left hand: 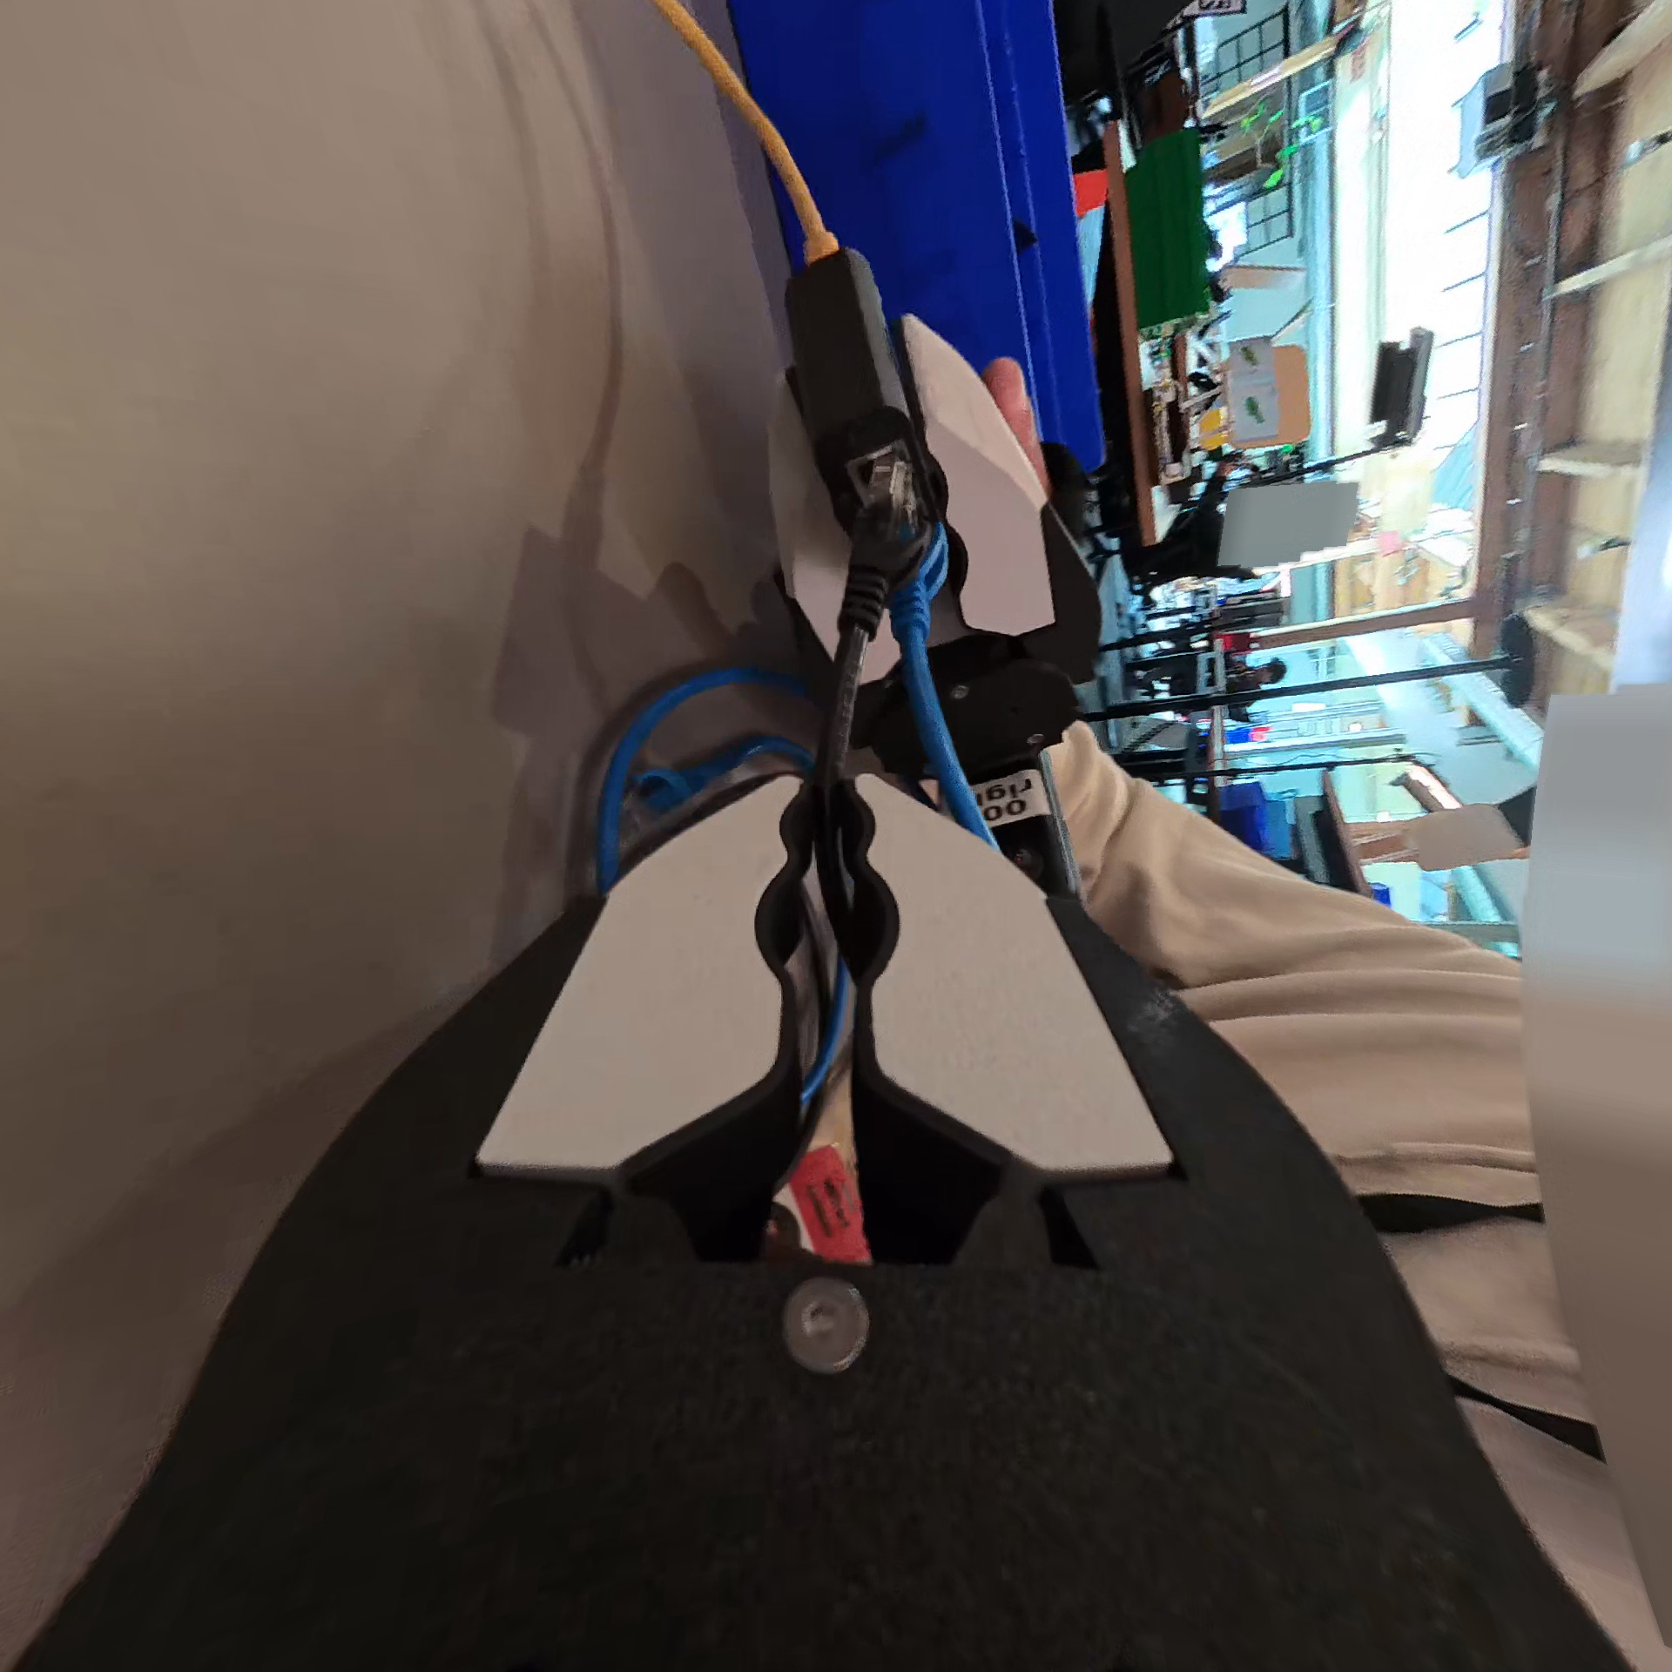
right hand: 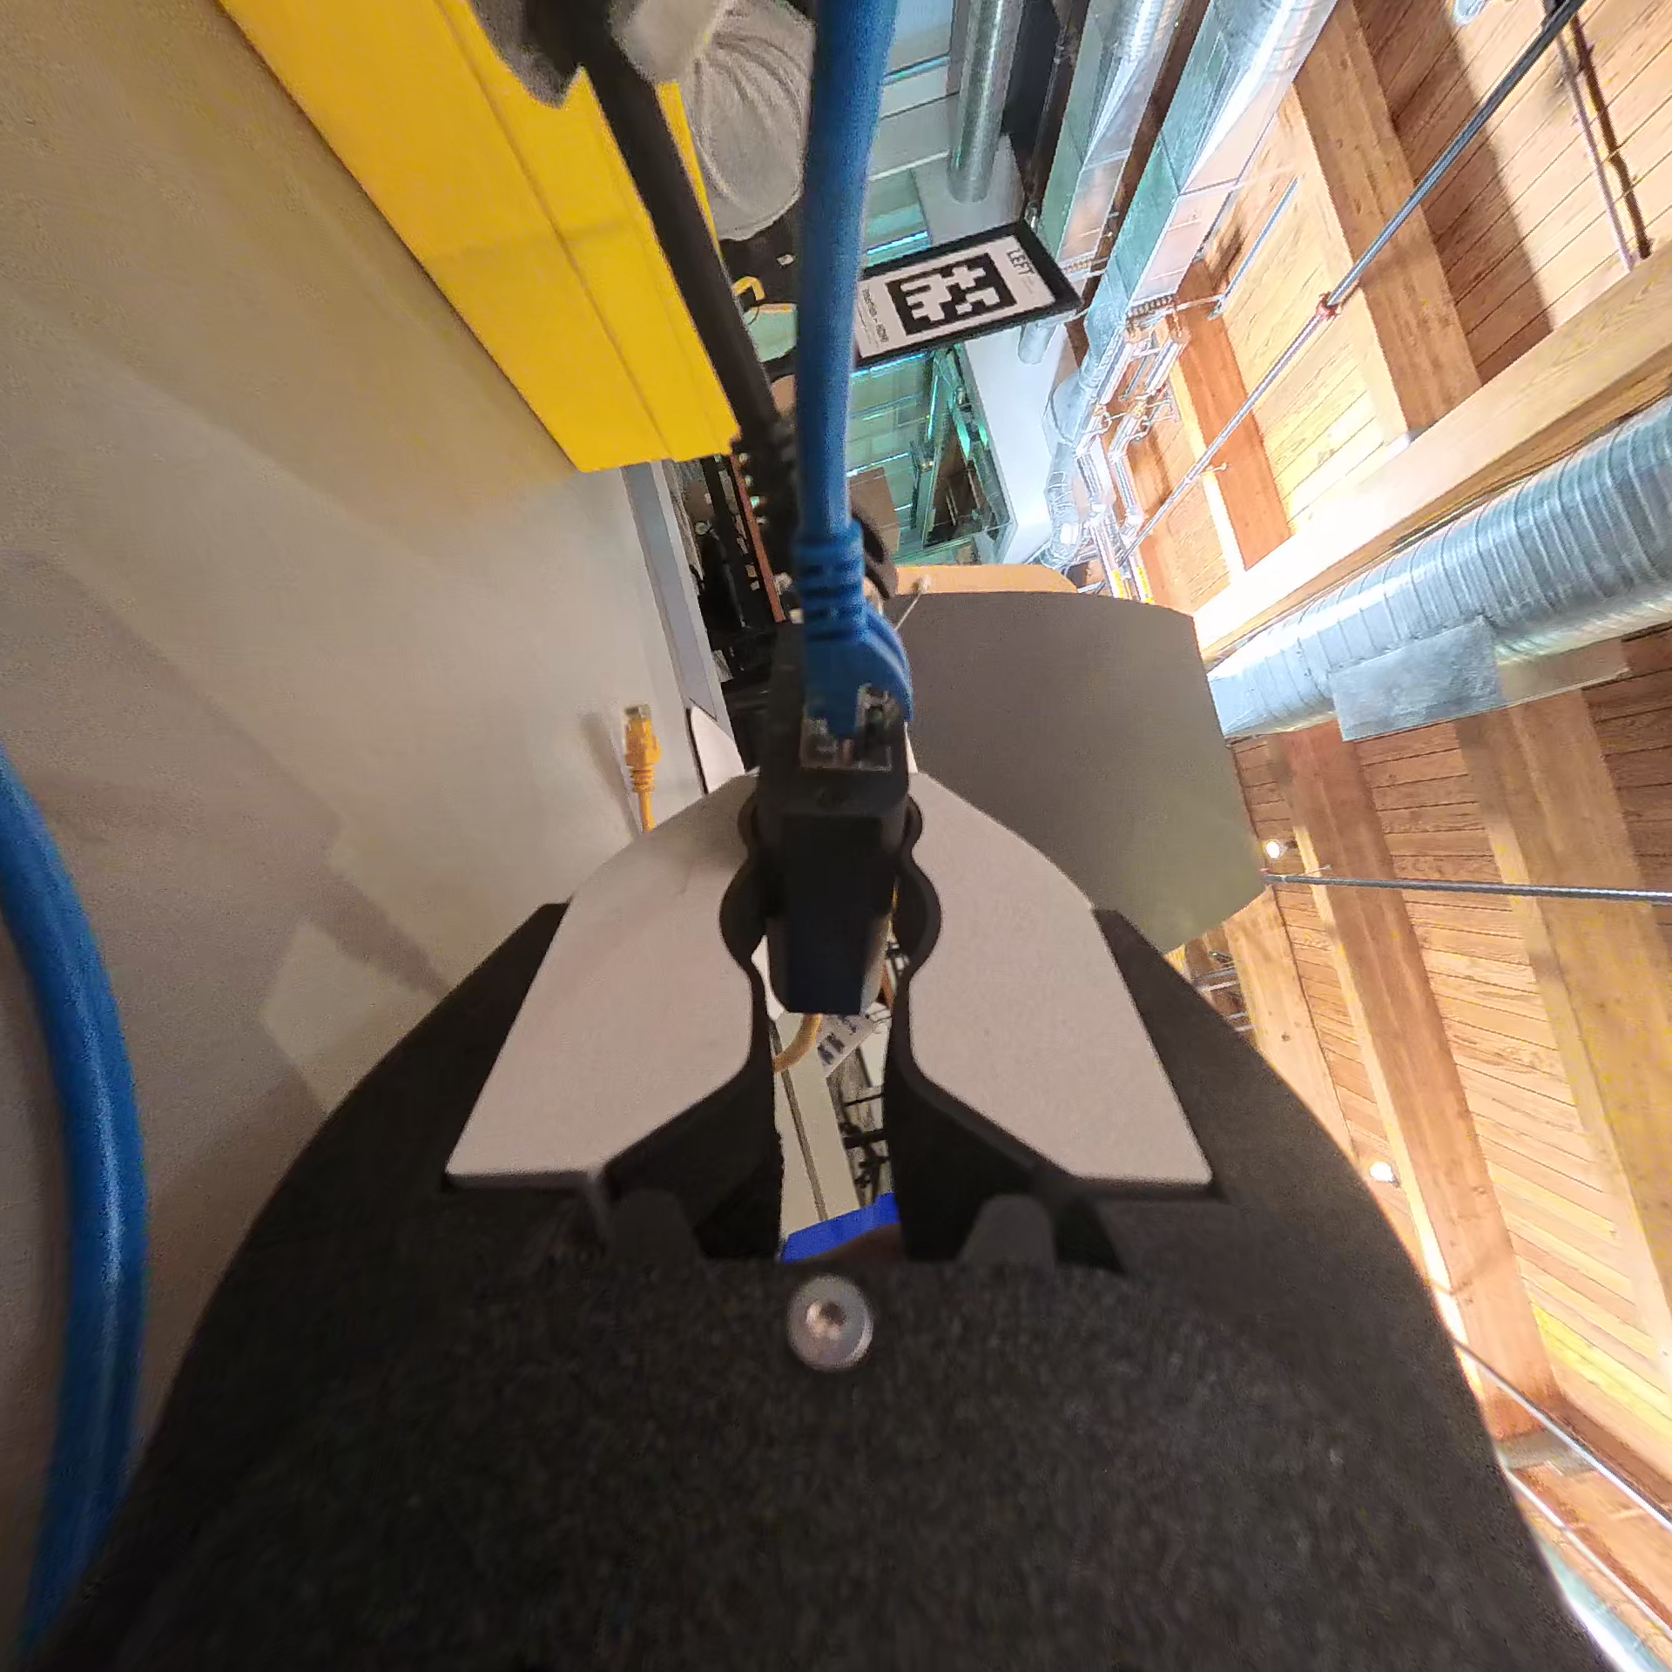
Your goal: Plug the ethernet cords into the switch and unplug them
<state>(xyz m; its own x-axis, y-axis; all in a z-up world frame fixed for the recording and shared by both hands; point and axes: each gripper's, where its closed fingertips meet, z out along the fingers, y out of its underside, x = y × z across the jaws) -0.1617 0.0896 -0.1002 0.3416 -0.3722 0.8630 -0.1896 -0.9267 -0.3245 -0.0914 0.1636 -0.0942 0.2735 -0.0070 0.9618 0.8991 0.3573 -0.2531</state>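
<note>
The switch [right hand: 828, 905] looks like matte black plastic, and the blue cord [right hand: 828, 362] has a smooth rubbery jacket. Gripper [left hand: 828, 814] body has a rough, felt-like black finish with matte grey finger plates. Desk [left hand: 317, 543] is plain smooth off-white, not shiny.

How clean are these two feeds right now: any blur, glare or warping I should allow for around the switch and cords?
Left wrist view: switch and black cord fairly sharp; window side blown out, edges warped and smeared. Right wrist view: blue cord motion-blurred toward the top, its plug in the switch soft; ceiling lamps glare, straight beams bow.
</note>
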